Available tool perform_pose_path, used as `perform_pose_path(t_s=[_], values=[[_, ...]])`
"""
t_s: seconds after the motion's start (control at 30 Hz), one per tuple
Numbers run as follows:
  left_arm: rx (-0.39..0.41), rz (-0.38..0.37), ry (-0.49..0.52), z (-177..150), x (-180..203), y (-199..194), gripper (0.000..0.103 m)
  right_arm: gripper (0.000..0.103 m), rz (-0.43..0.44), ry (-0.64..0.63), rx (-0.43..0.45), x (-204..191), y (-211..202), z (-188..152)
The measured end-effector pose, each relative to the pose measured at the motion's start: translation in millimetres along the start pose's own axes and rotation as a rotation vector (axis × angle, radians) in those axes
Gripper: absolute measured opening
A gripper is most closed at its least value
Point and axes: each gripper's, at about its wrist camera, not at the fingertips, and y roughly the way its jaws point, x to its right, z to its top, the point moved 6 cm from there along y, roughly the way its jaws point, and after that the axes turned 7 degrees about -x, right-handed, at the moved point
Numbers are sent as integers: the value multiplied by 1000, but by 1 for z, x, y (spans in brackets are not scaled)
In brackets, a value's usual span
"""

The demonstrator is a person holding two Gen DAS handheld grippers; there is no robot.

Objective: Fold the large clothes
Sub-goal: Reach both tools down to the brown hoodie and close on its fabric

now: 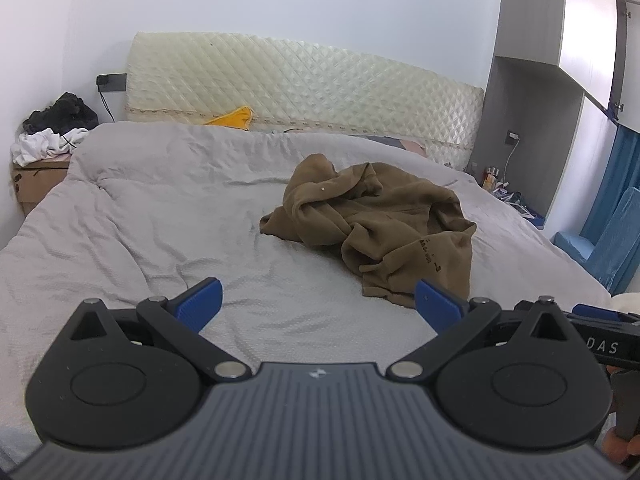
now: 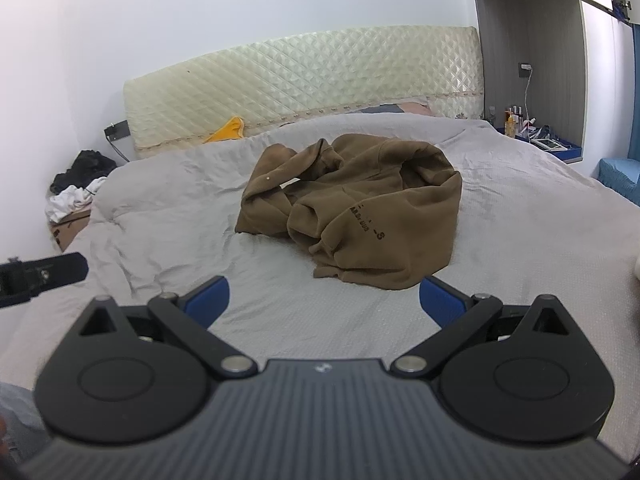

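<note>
The left gripper (image 1: 318, 306), black with blue ribbed finger pads, hangs above the wrinkled grey quilted bedspread (image 1: 152, 216) with its fingers spread wide and nothing between them. Ahead of it and a little to its right lies the crumpled brown fleece hooded sweatshirt (image 1: 380, 220), unfolded in a heap, its near hem just beyond the right pad. The right gripper (image 2: 324, 300) is likewise spread wide and empty, with the same sweatshirt (image 2: 360, 204) straight ahead, apart from both pads. Beyond the garment stands the cream diamond-quilted headboard (image 2: 304, 80).
</note>
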Motion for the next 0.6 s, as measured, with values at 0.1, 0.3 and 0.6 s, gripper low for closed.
perform_pose_path(t_s=[0.1, 0.3, 0.6], values=[[0, 3, 11, -1, 3, 6, 103, 103, -3, 7, -12, 1, 8, -3], [-14, -5, 14, 2, 0, 31, 103, 103, 3, 42, -32, 6, 29, -3], [-61, -40, -40, 39, -11, 99, 103, 103, -6, 121, 4, 28, 83, 36]])
